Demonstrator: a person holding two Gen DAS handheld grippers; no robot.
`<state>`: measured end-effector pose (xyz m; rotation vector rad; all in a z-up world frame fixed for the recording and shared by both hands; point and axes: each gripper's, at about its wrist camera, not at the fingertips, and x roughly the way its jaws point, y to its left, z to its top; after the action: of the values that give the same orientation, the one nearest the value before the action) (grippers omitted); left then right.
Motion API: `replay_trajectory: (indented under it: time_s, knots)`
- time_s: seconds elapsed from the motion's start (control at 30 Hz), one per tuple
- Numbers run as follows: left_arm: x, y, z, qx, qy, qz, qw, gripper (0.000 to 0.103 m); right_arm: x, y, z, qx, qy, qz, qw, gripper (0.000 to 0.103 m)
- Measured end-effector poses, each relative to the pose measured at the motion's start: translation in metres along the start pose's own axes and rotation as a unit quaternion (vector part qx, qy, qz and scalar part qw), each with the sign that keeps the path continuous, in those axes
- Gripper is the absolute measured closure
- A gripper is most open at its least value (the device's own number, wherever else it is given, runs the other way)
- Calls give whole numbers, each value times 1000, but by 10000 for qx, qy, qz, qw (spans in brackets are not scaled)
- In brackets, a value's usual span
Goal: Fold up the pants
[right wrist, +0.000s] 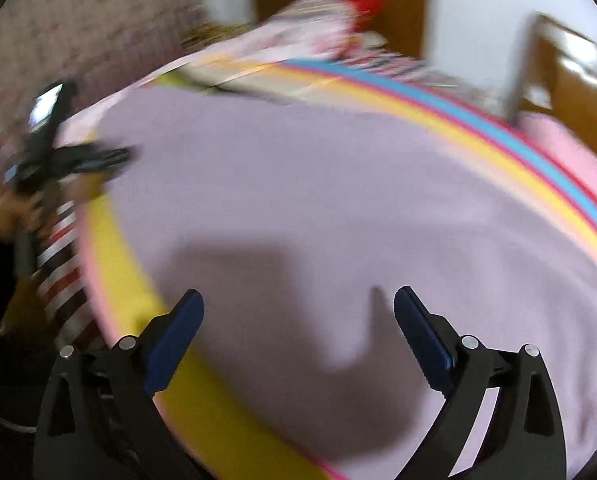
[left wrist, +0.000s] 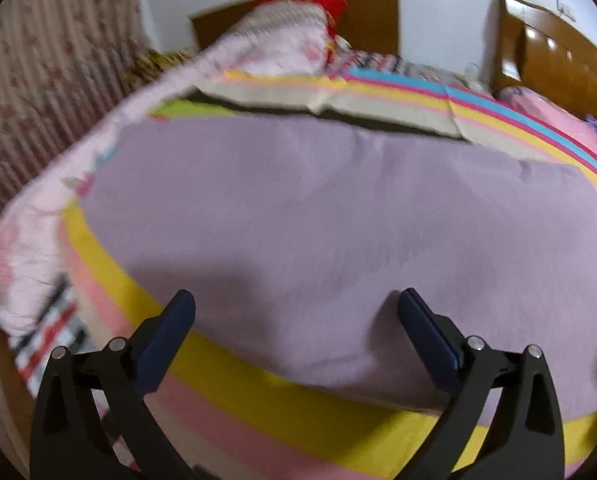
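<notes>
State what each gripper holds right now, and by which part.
Nothing is held. The left gripper and right gripper both stand open with empty gaps, above the flat lilac fabric spread on the striped bed cover.

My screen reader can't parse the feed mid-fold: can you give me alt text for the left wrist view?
An open left gripper holding nothing hovers over the near edge of lilac pants spread flat on a bed. A striped sheet in yellow and pink shows below them, with a pink floral quilt at left and a wooden headboard behind.
</notes>
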<state>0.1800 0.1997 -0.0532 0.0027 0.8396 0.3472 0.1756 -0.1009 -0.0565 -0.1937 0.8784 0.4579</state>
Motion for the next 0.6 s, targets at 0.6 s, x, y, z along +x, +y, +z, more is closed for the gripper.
replay_trajectory:
  time_s: [0.6]
  knots:
    - [9,-28,-9,291,127,-850,9959,1,-61,-111,-113,956,-186,-1505,9838,6]
